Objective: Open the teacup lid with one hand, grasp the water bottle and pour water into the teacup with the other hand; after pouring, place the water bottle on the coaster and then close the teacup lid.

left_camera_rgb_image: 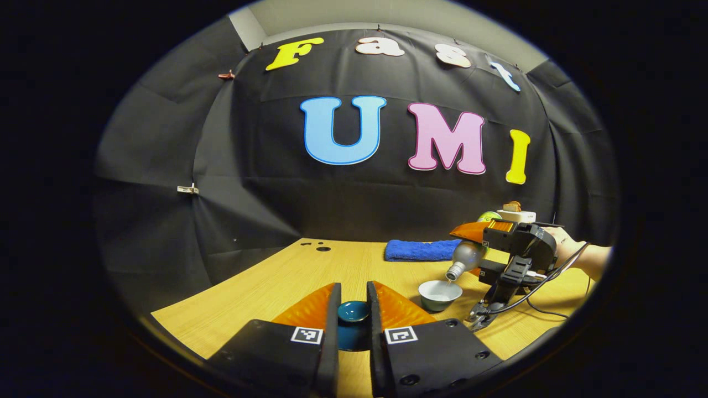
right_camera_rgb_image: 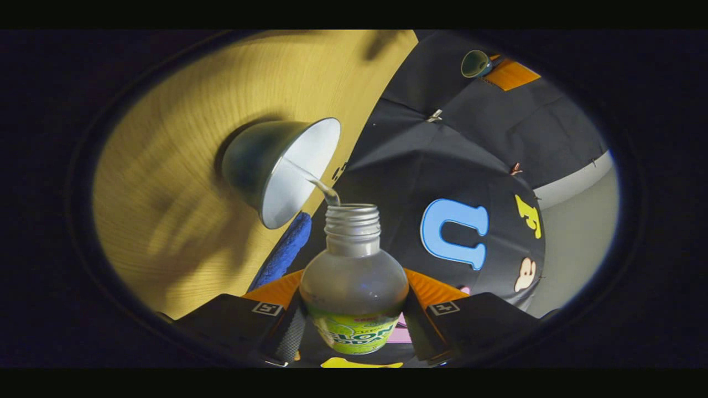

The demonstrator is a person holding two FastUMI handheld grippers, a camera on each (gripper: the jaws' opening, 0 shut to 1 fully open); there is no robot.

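In the left gripper view we see the teacup (left_camera_rgb_image: 440,294) standing uncovered on the wooden table (left_camera_rgb_image: 265,293), to the right of our near tongs, and its white inside already holds some water. Above it the water bottle (left_camera_rgb_image: 466,258) is tilted steeply with its open neck pointing down toward the cup, and a thin stream of water falls from the neck into it. The right tongs (left_camera_rgb_image: 478,249) grasp the bottle by its body, both orange fingers pressing on it, and a hand (left_camera_rgb_image: 564,243) holds these tongs from the right side with the wrist raised above the table. In the right gripper view the same bottle (right_camera_rgb_image: 354,287) sits between the two fingers of the right tongs (right_camera_rgb_image: 354,309), its green label near the camera and the threaded neck without cap pointing away, and the stream runs from the neck into the teacup (right_camera_rgb_image: 282,171). The left tongs (left_camera_rgb_image: 354,318) are clenched on the dark blue teacup lid (left_camera_rgb_image: 354,312), which is kept low over the table, well apart from the cup. Behind the cup a blue towel (left_camera_rgb_image: 420,250) lies folded on the table near the black wall. Some small things stand behind the right tongs, but we cannot tell what they are.
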